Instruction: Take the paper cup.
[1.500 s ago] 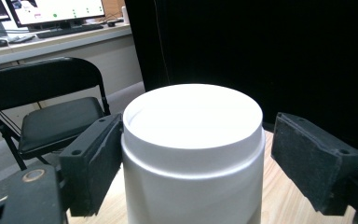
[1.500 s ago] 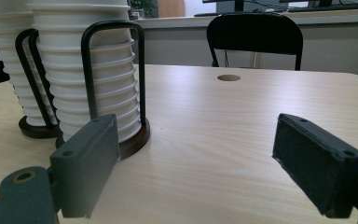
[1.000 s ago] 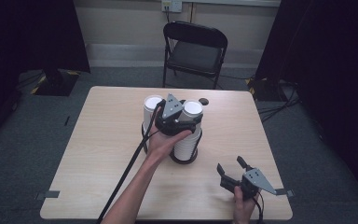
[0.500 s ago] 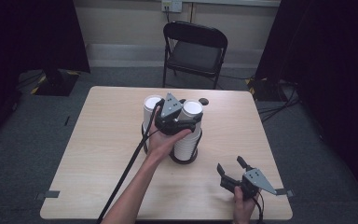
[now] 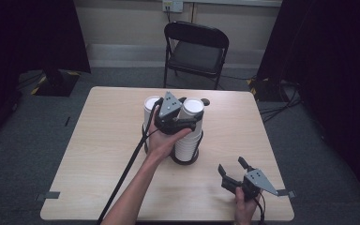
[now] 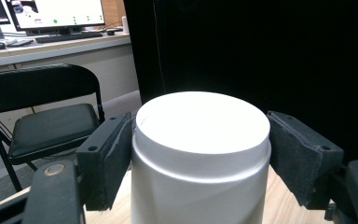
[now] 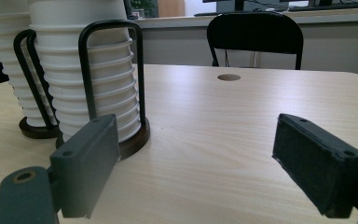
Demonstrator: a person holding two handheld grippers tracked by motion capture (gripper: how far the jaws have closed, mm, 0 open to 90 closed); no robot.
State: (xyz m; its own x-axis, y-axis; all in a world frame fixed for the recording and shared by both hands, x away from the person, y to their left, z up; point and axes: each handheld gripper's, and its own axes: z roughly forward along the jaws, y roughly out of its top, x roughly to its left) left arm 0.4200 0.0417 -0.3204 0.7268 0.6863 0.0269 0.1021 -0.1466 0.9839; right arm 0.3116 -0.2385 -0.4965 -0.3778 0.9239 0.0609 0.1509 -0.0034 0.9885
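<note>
Left claw (image 5: 183, 123) straddling the tall white stack of paper cups (image 6: 200, 154)
Jaws flank the top cup, contact unclear; right claw (image 5: 232, 167) gapes open above the pale wooden desk (image 5: 98, 140).

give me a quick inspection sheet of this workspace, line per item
surface: light wood table, round hole near its far edge
job's things: two stacks of white cups, right stack and left stack, each in a black wire holder on a round base
clutter: nothing seen
grippers: left gripper with jaws either side of the right stack's top cup, contact unclear; right gripper open, resting low near the table's near right corner, holding nothing
cables: black cable trailing from left gripper over the near edge
surroundings: black folding chair, grey carpet, dark curtains, wall outlet
</note>
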